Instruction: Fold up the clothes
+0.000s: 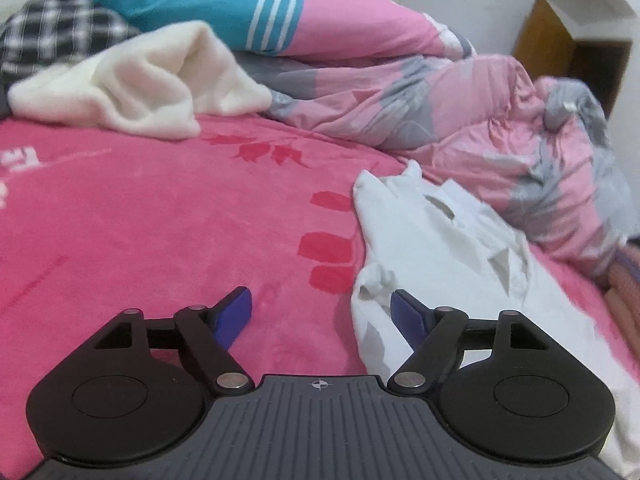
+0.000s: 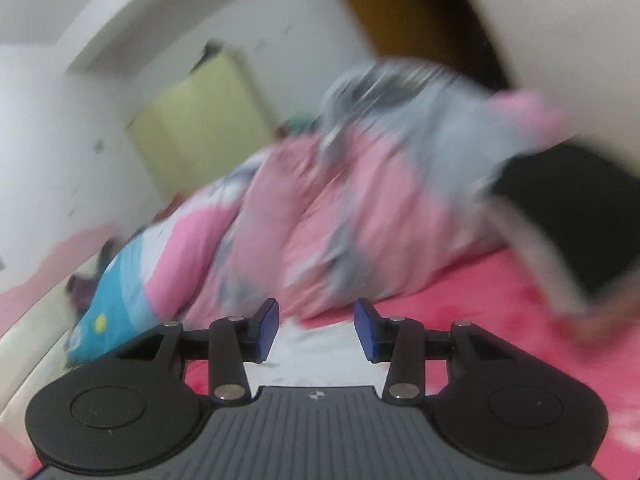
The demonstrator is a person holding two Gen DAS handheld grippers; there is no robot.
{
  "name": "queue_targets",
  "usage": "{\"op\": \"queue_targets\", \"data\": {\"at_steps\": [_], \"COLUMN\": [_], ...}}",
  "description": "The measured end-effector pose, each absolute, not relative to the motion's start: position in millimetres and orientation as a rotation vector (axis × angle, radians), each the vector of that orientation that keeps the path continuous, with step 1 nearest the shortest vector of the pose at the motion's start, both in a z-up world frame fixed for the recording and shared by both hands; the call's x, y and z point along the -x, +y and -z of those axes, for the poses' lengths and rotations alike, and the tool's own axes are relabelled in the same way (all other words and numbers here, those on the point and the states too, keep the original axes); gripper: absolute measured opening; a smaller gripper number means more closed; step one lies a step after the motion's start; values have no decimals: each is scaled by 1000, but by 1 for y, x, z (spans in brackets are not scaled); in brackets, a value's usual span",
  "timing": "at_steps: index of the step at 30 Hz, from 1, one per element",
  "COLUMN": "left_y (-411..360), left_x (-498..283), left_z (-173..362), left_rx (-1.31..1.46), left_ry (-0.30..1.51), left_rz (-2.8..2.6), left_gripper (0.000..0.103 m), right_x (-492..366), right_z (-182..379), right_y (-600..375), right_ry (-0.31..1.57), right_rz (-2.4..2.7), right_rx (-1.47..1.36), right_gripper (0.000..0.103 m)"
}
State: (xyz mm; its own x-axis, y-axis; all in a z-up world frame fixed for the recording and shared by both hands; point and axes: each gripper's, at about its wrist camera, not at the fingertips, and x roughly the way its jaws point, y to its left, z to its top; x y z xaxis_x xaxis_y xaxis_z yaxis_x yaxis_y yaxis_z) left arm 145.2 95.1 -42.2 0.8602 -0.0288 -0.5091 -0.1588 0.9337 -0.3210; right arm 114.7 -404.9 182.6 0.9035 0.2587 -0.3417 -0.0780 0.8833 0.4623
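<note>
Both the left claw and right claw gape empty, so the crumpled white garment on the bed risks bunching further if grabbed mid-fabric.

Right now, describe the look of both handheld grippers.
The left gripper and right gripper match: blue pads on black linkage arms with silver pivot pins, two round black housings, and a ribbed grey base bearing a small crosshair mark. No cables or sleeves show.

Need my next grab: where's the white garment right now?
Left wrist view: the white garment lies crumpled on the pink blanket, lower right, beside the pink-grey duvet.
</note>
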Motion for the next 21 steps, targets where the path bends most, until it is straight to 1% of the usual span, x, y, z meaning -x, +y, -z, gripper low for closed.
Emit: {"op": "queue_targets", "data": {"at_steps": [3, 6, 8, 11, 14, 18, 21], "left_y": [88, 74, 60, 35, 5, -31, -58], "left_x": [-130, -113, -105, -93, -79, -55, -30], "left_z": [33, 20, 12, 2, -3, -5, -8], "left_rx": [304, 243, 216, 164, 93, 3, -71], "left_ry": [528, 517, 521, 531, 546, 569, 542], "left_rz": [-76, -66, -27, 52, 139, 255, 400], "left_gripper": [78, 79, 79, 88, 90, 90, 90], "right_x": [-43, -9, -5, -15, -31, -32, -18], "right_z": [-181, -148, -115, -62, -30, -16, -14], "right_y": [-437, -437, -419, -389, -368, -349, -358], "right_ry": [414, 485, 559, 671, 729, 743, 725], "right_rz": [-93, -79, -126, -208, -262, -311, -279], "right_rx": [-460, -464, -471, -485, -487, -400, -356], "right_gripper": [46, 46, 46, 46, 46, 45, 45]}}
